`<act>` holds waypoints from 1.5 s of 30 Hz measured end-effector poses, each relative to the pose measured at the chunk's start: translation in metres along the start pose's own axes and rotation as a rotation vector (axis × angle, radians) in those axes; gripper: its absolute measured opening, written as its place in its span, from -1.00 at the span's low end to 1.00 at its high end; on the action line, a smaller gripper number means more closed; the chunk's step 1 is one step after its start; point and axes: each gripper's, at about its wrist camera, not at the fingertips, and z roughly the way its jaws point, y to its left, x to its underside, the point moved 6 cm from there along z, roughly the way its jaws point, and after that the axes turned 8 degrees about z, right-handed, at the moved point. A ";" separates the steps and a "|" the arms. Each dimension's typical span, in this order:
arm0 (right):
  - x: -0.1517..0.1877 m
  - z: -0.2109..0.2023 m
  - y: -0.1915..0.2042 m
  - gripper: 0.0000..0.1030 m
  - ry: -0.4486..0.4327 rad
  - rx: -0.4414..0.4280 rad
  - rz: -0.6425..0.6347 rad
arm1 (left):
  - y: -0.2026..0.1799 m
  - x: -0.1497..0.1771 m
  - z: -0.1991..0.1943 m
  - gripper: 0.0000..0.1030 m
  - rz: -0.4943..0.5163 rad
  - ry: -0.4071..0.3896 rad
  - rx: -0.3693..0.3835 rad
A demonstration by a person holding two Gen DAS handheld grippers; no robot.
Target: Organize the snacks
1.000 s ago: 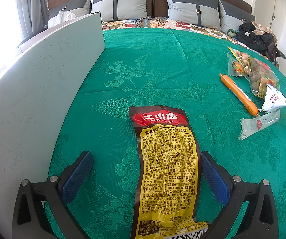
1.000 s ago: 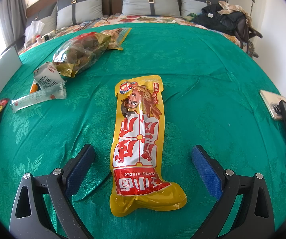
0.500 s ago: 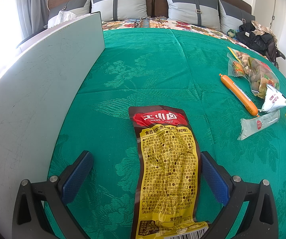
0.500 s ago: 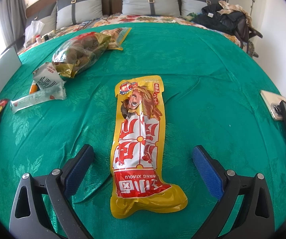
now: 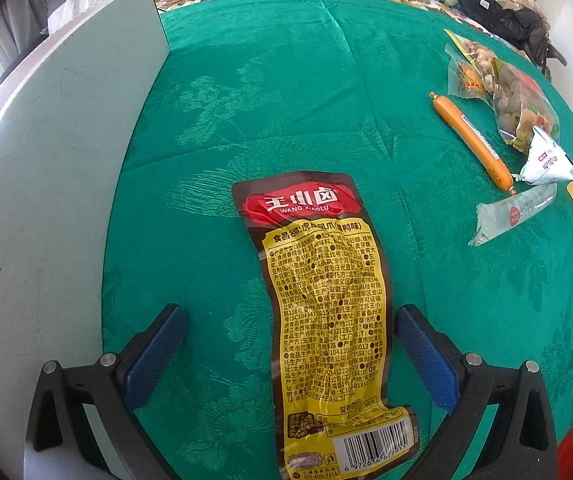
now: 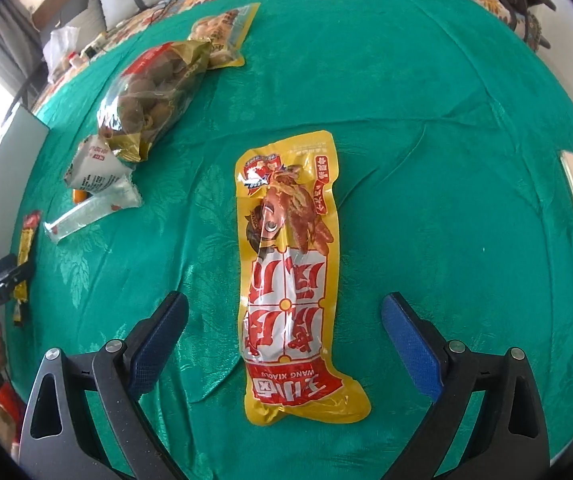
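The left gripper (image 5: 290, 336) has its jaws wide apart, one on each side of the brown and yellow packet (image 5: 326, 316), which lies back side up on the green bedspread (image 5: 286, 100). The grey board (image 5: 46, 184) stands just left of this packet. Farther right of the packet lie the clear wrapper (image 5: 512, 216), the orange sausage (image 5: 472, 142) and the white triangular pack (image 5: 546, 158).

The right gripper (image 6: 284, 322) also has its jaws wide apart, around the lower part of the yellow and red packet (image 6: 290, 272), without touching it. Far left of that packet lies the bag of brown snacks (image 6: 150, 96); the yellow pouch (image 6: 222, 34) lies just beyond the bag.
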 end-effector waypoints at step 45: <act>0.041 -0.098 0.271 0.44 -0.397 -0.191 -0.469 | 0.116 0.131 -0.214 0.60 -0.298 -0.496 0.015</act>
